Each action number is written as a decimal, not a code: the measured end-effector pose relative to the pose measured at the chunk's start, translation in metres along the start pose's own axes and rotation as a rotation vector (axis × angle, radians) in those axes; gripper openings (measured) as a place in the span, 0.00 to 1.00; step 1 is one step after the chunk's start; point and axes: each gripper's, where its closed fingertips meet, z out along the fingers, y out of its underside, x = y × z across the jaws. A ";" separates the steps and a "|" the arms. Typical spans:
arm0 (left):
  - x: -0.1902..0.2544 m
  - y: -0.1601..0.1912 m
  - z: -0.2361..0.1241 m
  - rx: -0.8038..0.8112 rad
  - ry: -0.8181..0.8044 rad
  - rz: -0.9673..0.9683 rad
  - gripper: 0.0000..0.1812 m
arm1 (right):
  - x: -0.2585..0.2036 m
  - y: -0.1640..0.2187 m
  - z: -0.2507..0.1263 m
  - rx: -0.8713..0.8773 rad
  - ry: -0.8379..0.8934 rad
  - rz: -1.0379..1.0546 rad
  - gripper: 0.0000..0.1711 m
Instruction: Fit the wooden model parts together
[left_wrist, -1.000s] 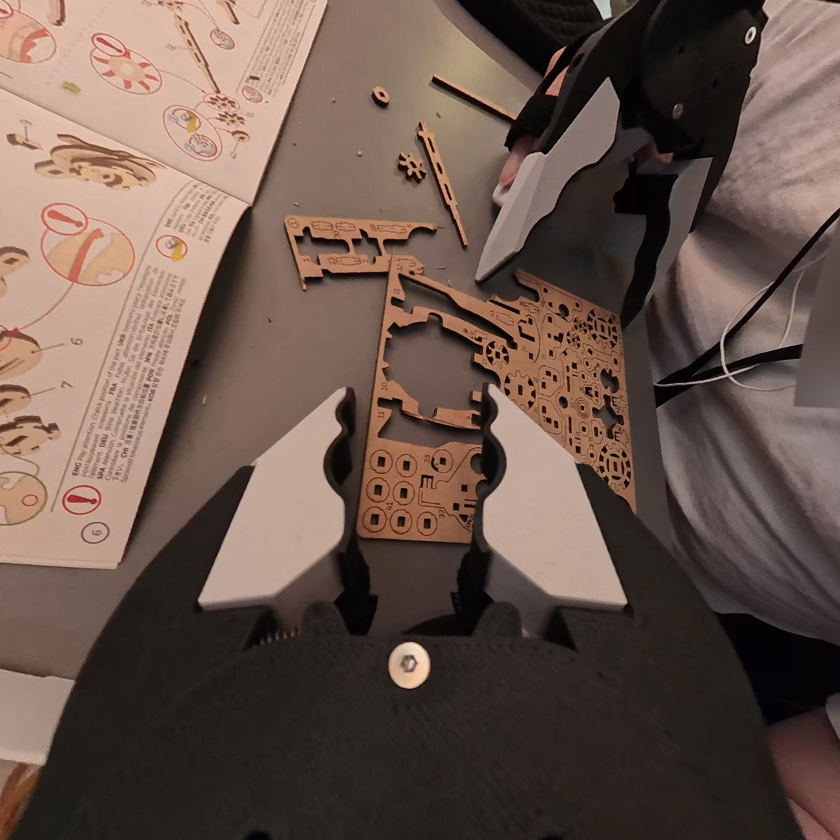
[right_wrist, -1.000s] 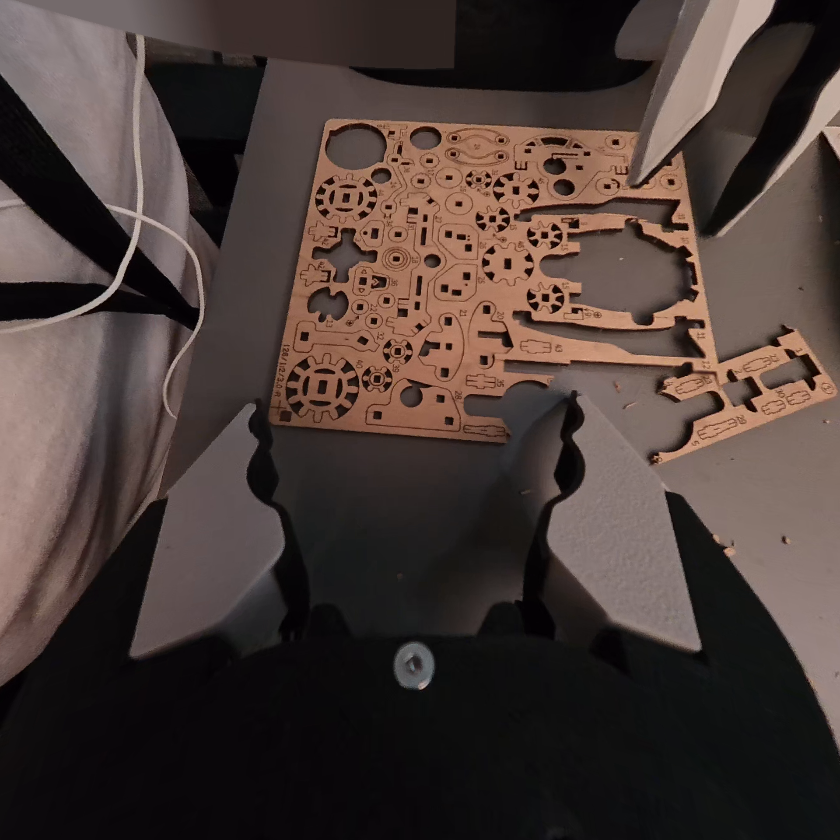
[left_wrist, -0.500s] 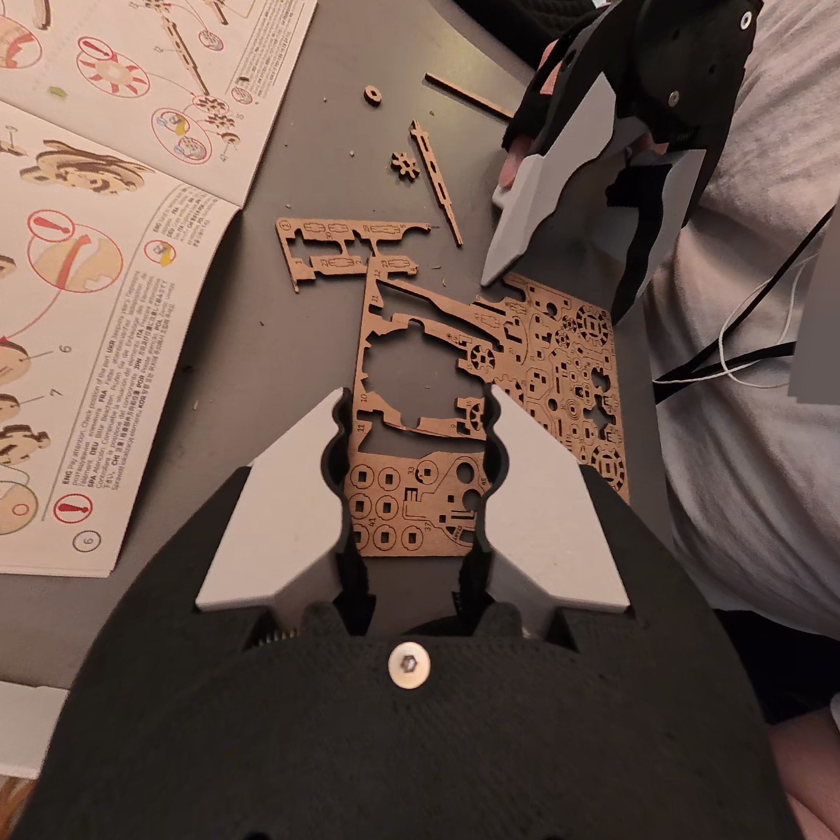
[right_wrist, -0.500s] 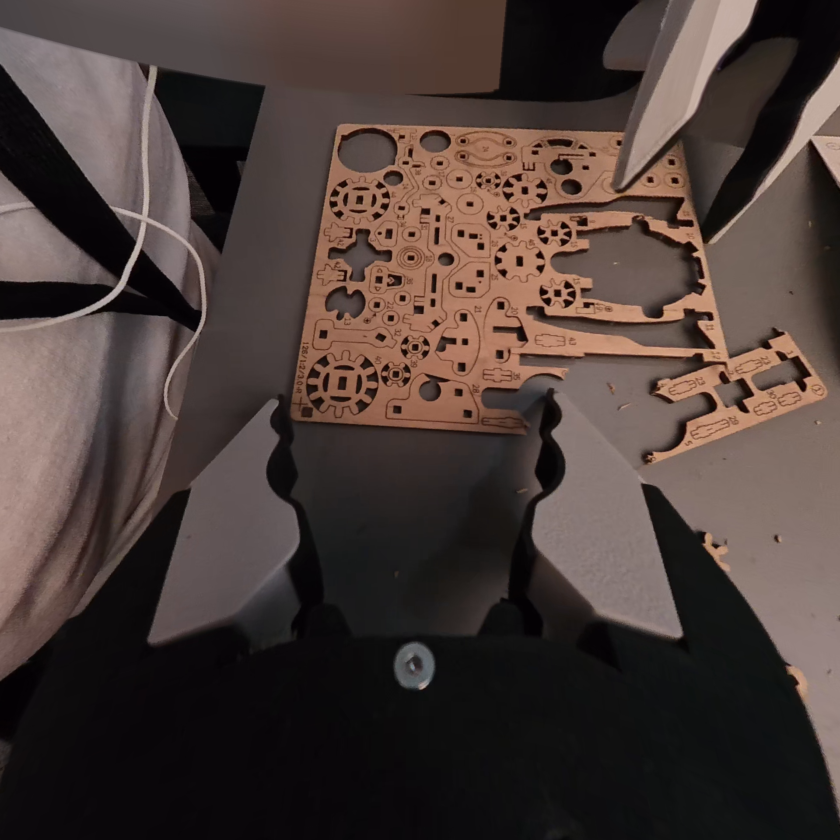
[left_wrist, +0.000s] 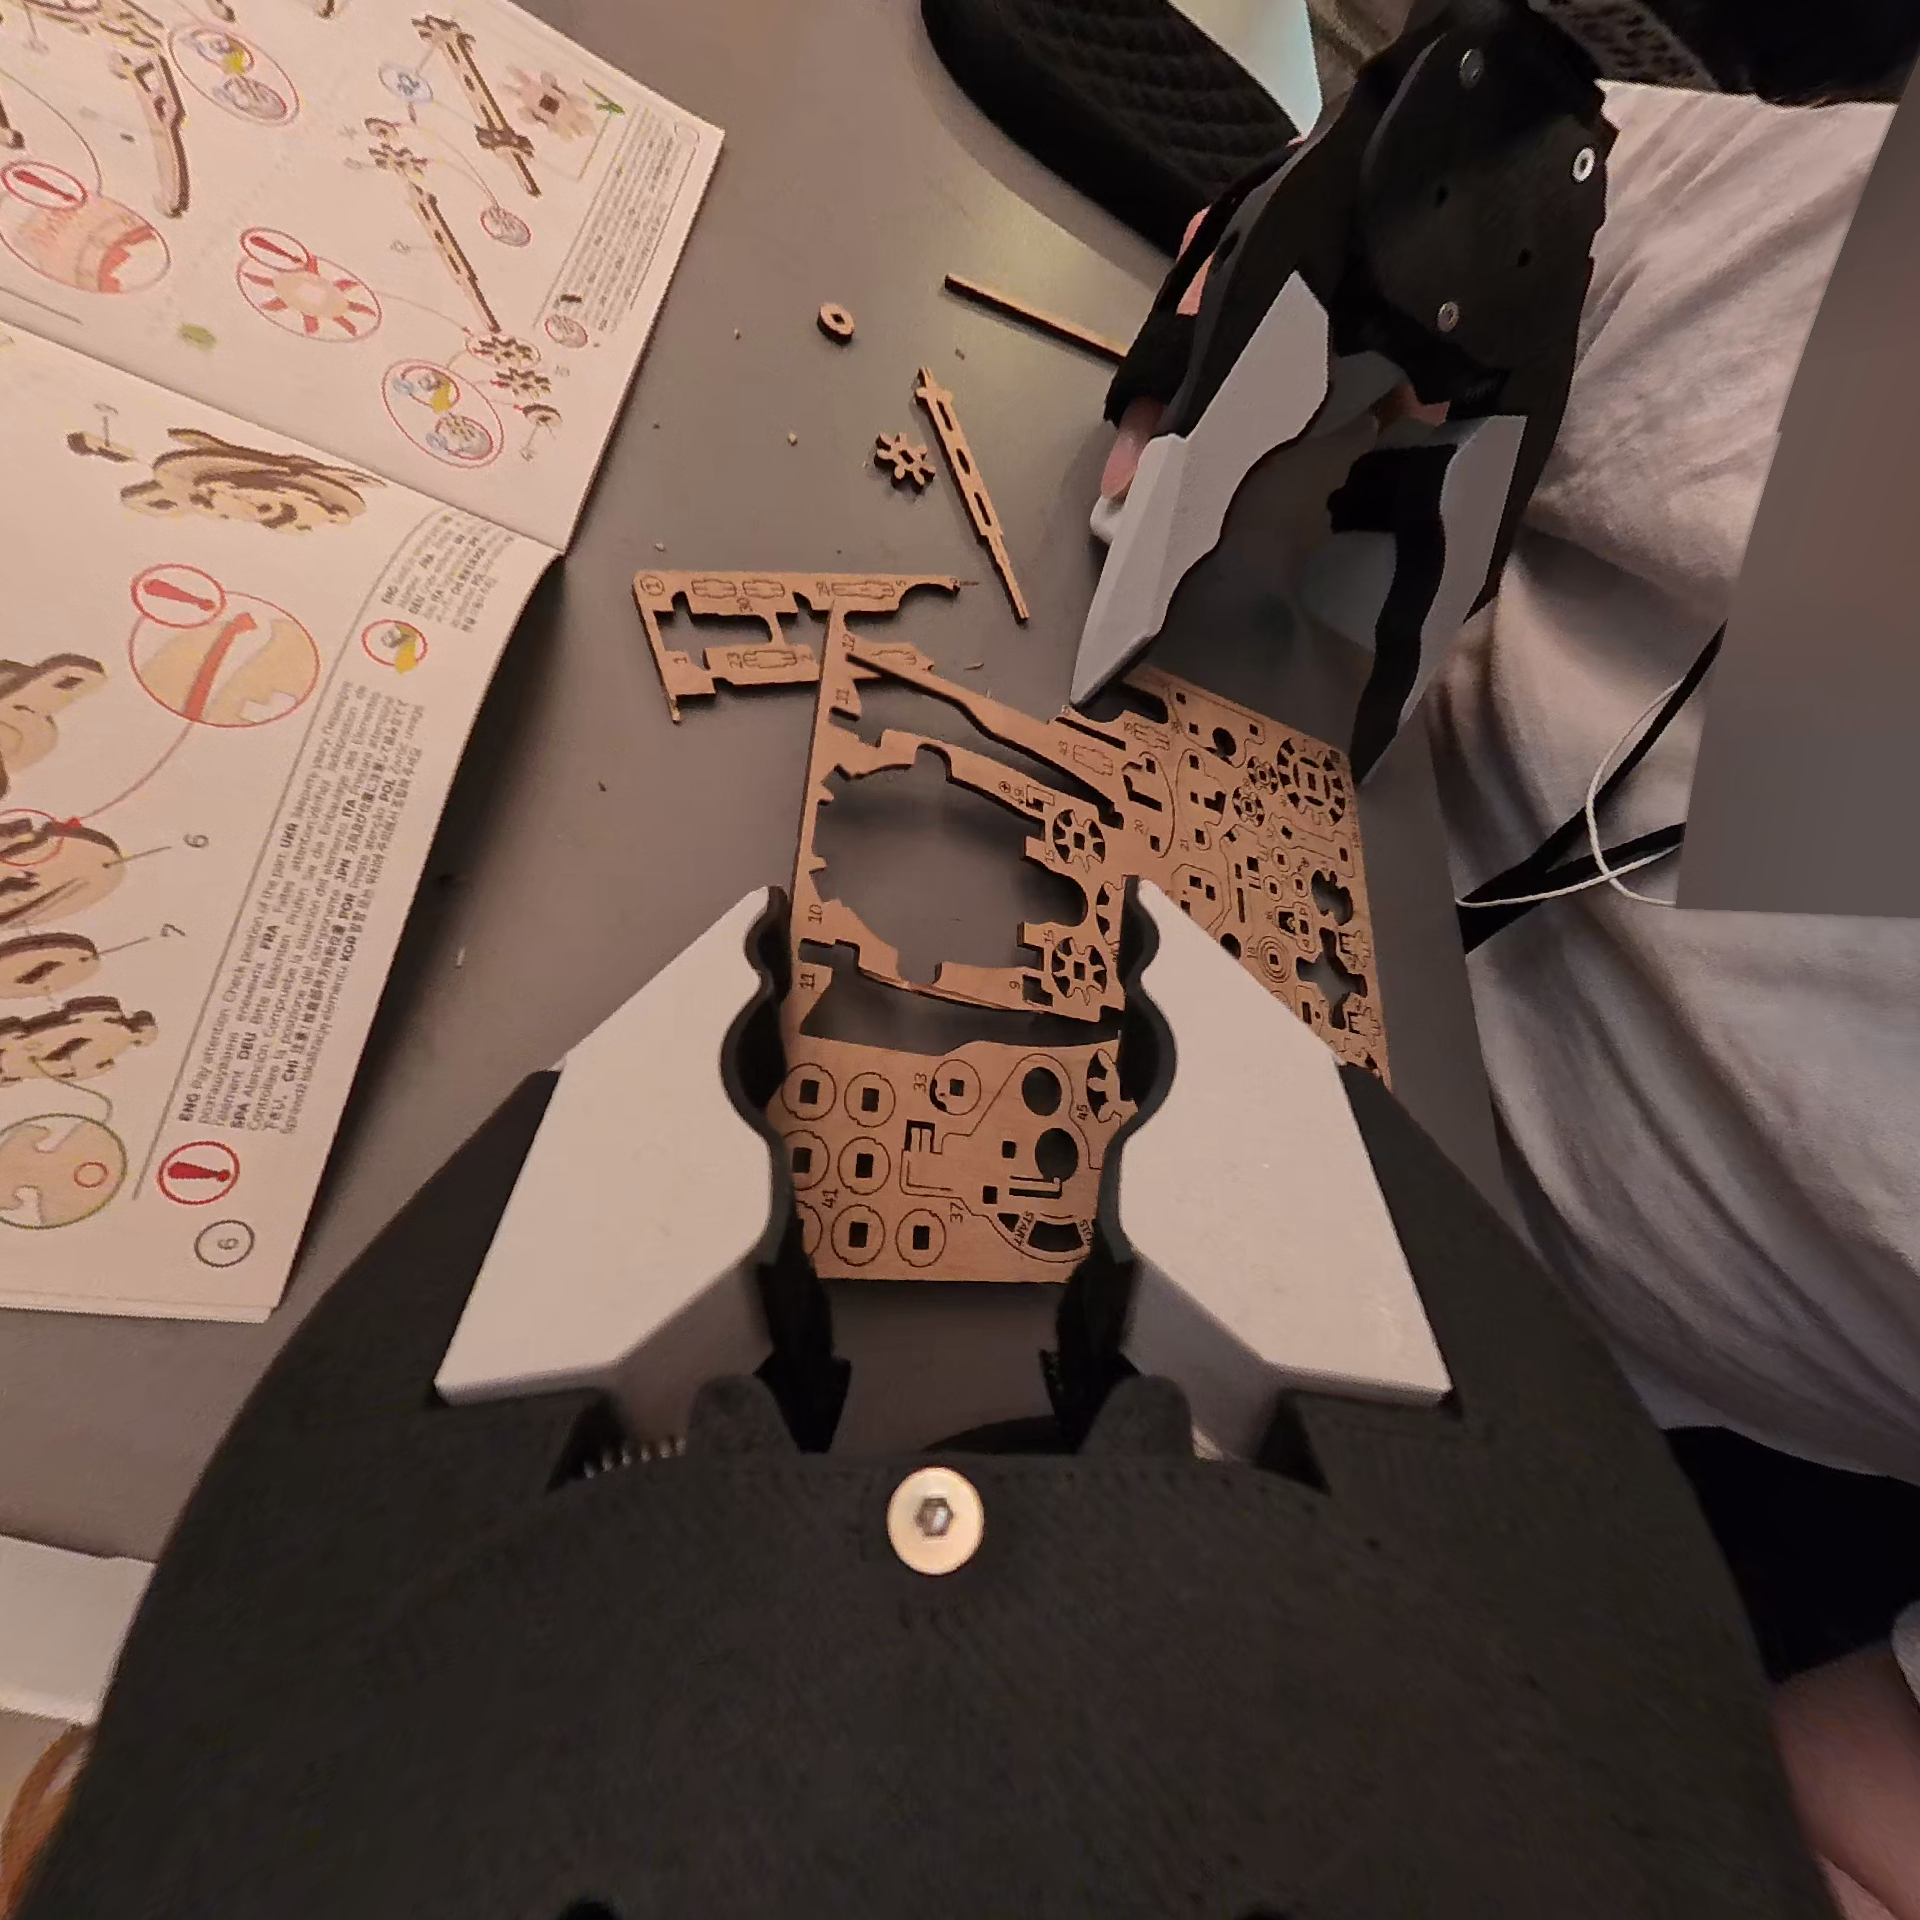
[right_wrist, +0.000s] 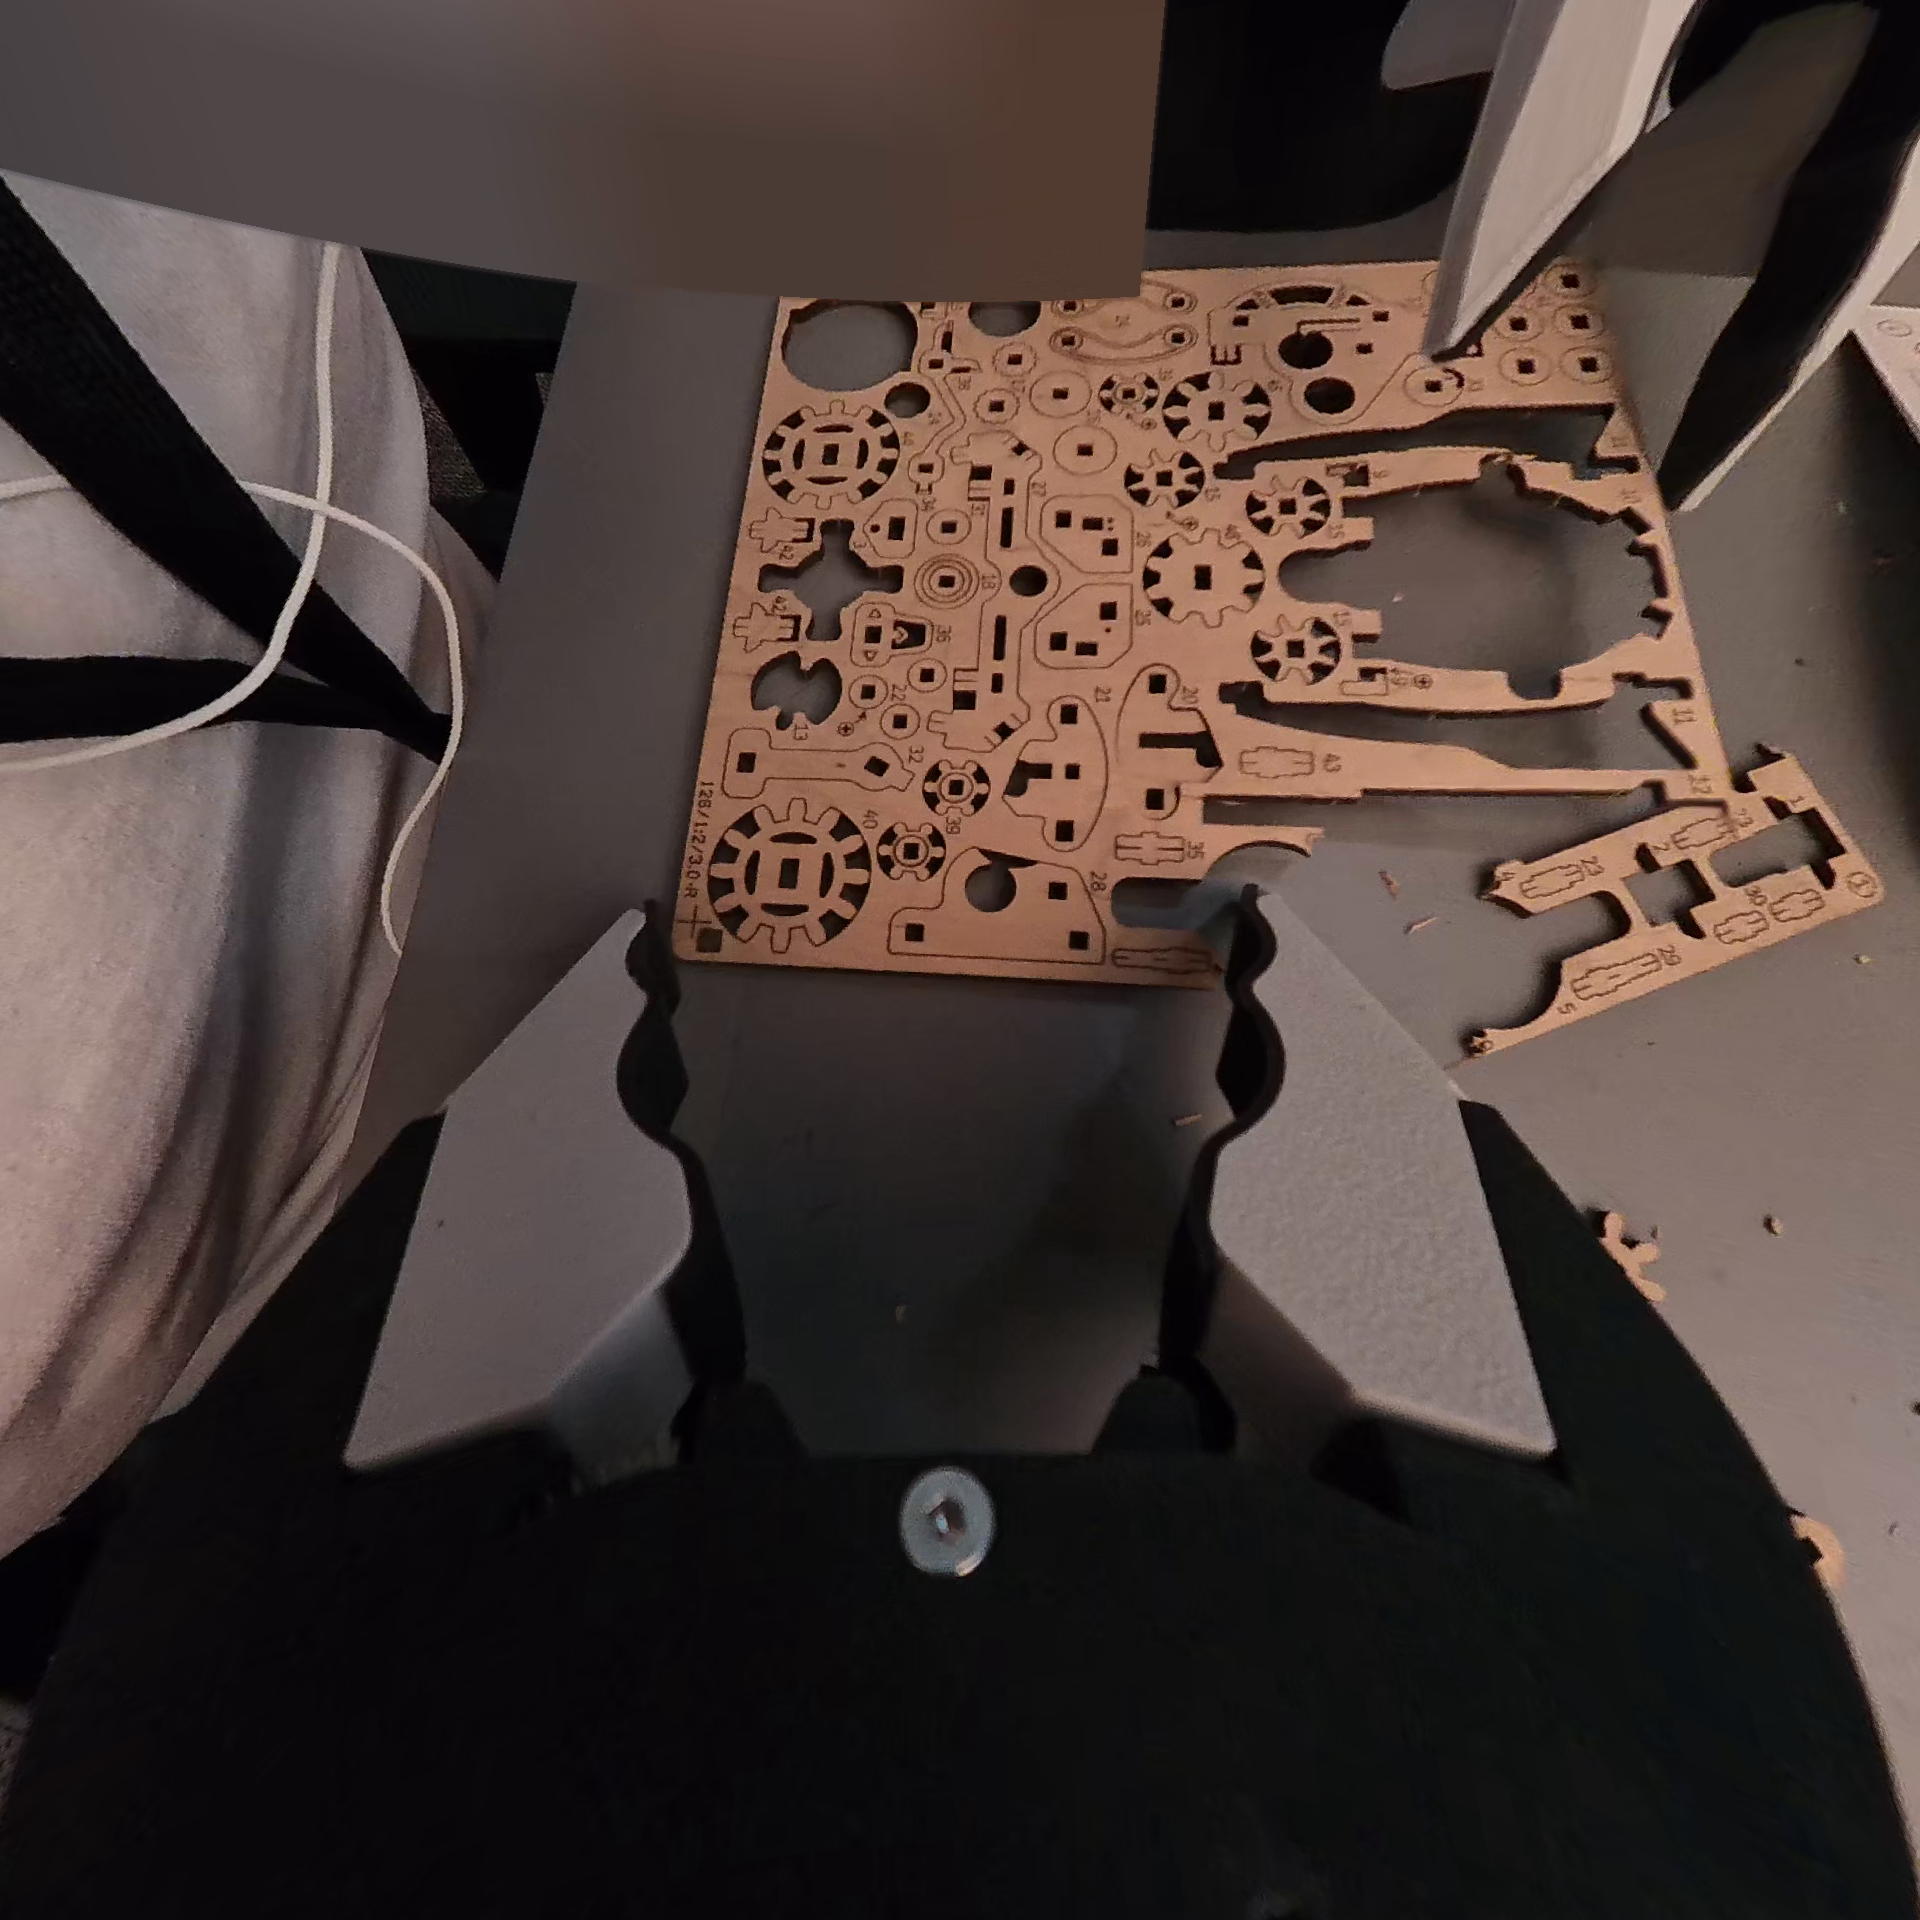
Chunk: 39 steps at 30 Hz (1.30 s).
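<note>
A laser-cut wooden parts sheet (left_wrist: 966, 1164) lies flat on the grey table (left_wrist: 582, 935), with a large cut-out hole in it. My left gripper (left_wrist: 951, 904) is open and empty, its fingers straddling the sheet's near end. My right gripper (right_wrist: 945, 909) is open and empty, its fingertips at the sheet's (right_wrist: 1081, 623) opposite edge. Each gripper shows in the other's view: the right one (left_wrist: 1226, 727) and the left one (right_wrist: 1564, 426). A broken-off frame piece (left_wrist: 727, 634) lies beside the sheet, also in the right wrist view (right_wrist: 1683, 904).
An open instruction booklet (left_wrist: 260, 727) covers the table's left side. A small gear (left_wrist: 904, 460), a thin slotted stick (left_wrist: 971, 488), a small ring (left_wrist: 834, 322) and a plain stick (left_wrist: 1029, 312) lie beyond the sheet. A person's white-shirted torso (left_wrist: 1662, 1039) borders the table. To reach the thin slotted stick (left_wrist: 971, 488) in a straight line is about 7 centimetres for my right fingers, about 15 centimetres for my left.
My left gripper has moved forward so its fingers now straddle the sheet's end. My right gripper has come closer to the sheet's other edge. Both stay open.
</note>
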 end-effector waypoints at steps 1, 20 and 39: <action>0.001 -0.001 0.000 0.003 -0.001 0.005 0.34 | 0.000 0.000 0.000 0.000 0.000 0.001 0.62; 0.018 -0.028 -0.019 0.183 0.160 -0.072 0.27 | 0.005 0.000 -0.001 0.007 0.019 0.021 0.58; -0.019 0.004 -0.002 -0.006 -0.061 -0.093 0.39 | 0.001 -0.001 0.000 0.007 0.019 0.015 0.57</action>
